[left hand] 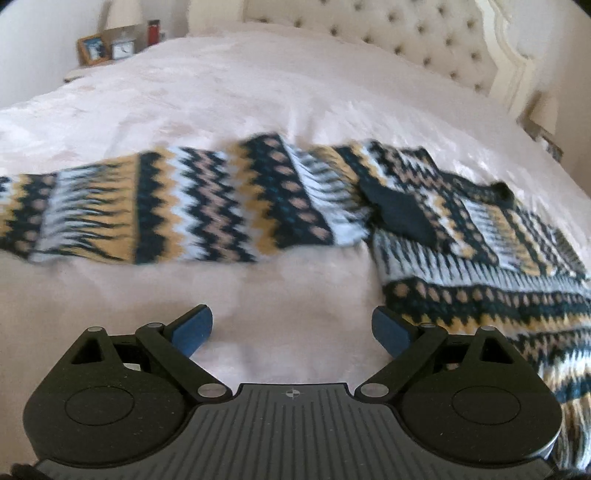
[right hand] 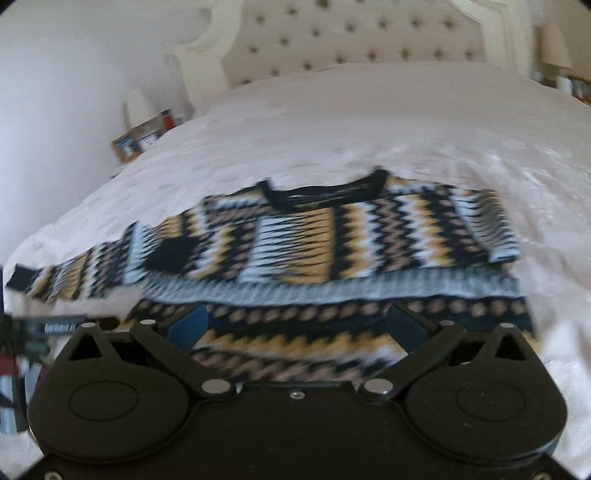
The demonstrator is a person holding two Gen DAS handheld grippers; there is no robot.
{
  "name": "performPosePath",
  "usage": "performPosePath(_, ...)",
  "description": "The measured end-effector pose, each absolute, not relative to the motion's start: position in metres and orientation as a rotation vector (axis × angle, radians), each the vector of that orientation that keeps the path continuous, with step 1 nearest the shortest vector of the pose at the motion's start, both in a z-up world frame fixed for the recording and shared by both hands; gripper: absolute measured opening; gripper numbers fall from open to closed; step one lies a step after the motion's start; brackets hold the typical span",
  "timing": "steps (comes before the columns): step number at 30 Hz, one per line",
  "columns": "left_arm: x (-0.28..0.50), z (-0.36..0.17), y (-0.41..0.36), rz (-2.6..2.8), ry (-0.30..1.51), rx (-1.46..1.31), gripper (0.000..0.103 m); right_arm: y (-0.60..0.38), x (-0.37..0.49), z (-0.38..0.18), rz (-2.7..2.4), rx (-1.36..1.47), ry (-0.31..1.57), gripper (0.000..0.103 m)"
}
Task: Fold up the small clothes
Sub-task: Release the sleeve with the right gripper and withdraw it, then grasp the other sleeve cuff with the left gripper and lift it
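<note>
A knitted sweater (right hand: 332, 251) with navy, mustard, white and tan zigzag bands lies flat on the bed. Its right sleeve is folded across the chest; its left sleeve (left hand: 166, 206) stretches out sideways. In the left wrist view the body (left hand: 480, 258) lies to the right. My left gripper (left hand: 291, 328) is open and empty, hovering over bare bedcover just below the outstretched sleeve. My right gripper (right hand: 295, 325) is open and empty, over the sweater's lower body near the hem.
The bed (left hand: 258, 92) has a pale pink cover and a tufted cream headboard (right hand: 351, 33). A nightstand (left hand: 107, 48) with a photo frame, clock and lamp stands at the far left. Another lamp (right hand: 554, 51) stands at the right.
</note>
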State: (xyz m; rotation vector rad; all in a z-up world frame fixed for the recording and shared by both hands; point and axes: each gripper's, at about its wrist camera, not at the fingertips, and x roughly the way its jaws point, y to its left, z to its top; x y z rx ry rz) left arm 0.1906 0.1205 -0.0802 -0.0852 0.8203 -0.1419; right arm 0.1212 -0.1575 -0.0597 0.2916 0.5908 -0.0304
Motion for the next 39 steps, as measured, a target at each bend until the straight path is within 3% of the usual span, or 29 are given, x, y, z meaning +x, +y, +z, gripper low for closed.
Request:
performPosePath(13,0.189,-0.035,0.239,0.117,0.716,-0.104,0.094,-0.078,0.119,-0.081,0.112,0.183,0.617,0.103)
performPosePath(24,0.218,-0.052,0.308,0.244,0.736,-0.245,0.094,-0.071,0.124,-0.087,0.132,0.186,0.626,0.103)
performPosePath(31,0.234,-0.056,0.313,0.251,0.735,-0.272,0.091,-0.069,0.130,-0.098,0.136,0.185,0.658,0.103)
performPosePath(33,0.235,-0.056,0.314,0.274,0.721,-0.283,0.078,-0.069,0.130,-0.100,0.139,0.184,0.658,0.103)
performPosePath(34,0.236,-0.056,0.316,0.295,0.720,-0.285,0.061,-0.069,0.130,-0.100,0.141,0.183,0.657,0.103)
performPosePath(35,0.238,-0.055,0.317,0.315,0.721,-0.289,0.038,-0.070,0.130,-0.099,0.143,0.181,0.654,0.103)
performPosePath(37,0.238,-0.055,0.323,0.303,0.709,-0.324,0.010,-0.071,0.129,-0.098,0.144,0.176,0.649,0.103)
performPosePath(39,0.234,-0.049,0.326,0.295,0.679,-0.367,0.007,-0.074,0.128,-0.096,0.140,0.170,0.641,0.103)
